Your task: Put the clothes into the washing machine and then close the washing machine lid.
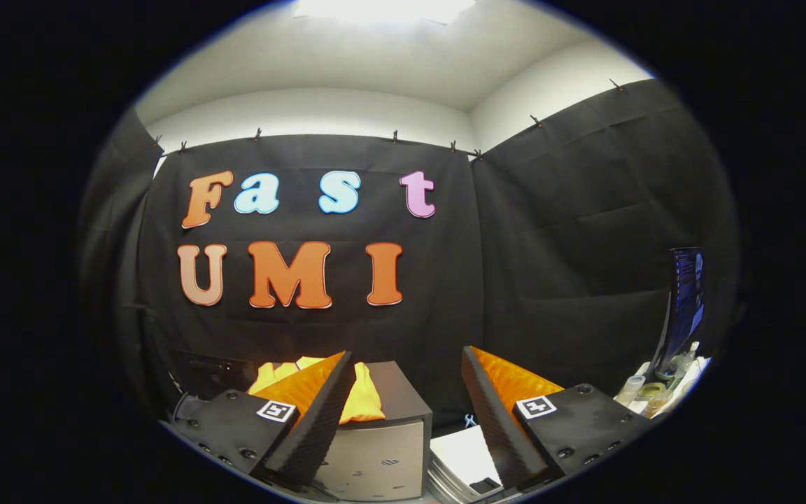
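Two fingers of my hand-held gripper [408, 392] stand apart, gripping nothing. Clothes [359, 399] lie heaped on the washing machine [382, 448], just ahead and left of centre, partly behind the left finger; I'd judge a short leftward reach next.

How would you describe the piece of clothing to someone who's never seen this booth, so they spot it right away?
Start at the black cloth wall and look down to the grey boxy unit in front of it, beyond the open gripper. The yellow-orange garment lies crumpled on the unit's dark top, partly hidden by one finger. It is the only soft, bright thing there; the bottles and monitor stand off to the side.
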Tool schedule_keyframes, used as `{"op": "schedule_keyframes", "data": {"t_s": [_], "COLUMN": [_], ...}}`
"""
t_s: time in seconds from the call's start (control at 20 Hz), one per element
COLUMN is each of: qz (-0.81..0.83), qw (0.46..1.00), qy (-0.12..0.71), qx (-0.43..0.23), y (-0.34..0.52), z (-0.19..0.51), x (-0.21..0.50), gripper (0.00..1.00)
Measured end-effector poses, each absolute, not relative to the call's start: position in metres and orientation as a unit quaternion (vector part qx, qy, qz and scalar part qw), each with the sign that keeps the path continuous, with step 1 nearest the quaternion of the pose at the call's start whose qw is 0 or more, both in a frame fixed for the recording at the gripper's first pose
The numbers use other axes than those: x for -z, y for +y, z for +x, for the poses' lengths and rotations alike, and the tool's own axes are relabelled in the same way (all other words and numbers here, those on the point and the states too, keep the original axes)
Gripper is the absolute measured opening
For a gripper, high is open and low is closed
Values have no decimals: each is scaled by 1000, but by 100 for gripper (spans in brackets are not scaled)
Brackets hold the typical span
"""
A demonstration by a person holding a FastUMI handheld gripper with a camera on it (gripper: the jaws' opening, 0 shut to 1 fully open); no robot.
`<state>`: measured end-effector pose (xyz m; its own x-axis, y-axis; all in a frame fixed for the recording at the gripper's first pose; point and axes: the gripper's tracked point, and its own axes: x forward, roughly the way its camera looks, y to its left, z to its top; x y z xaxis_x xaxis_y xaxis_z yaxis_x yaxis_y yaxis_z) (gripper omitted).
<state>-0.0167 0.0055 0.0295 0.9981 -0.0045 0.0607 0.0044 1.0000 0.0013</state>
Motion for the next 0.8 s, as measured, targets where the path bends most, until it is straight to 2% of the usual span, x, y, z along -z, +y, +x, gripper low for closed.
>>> {"op": "schedule_keyframes", "data": {"t_s": [0.1,0.25,0.35,0.5,0.8], "qz": [4,21,22,-14,2], "qw": [1000,996,996,999,997], "qy": [-27,-73,-78,-21,19], "qx": [-5,-43,-45,-20,-76], "y": [13,43,49,49,112], "z": [-14,-13,-4,19,63], "x": [-28,-52,-54,-30,-23], "gripper": [98,98,97,98,100]}}
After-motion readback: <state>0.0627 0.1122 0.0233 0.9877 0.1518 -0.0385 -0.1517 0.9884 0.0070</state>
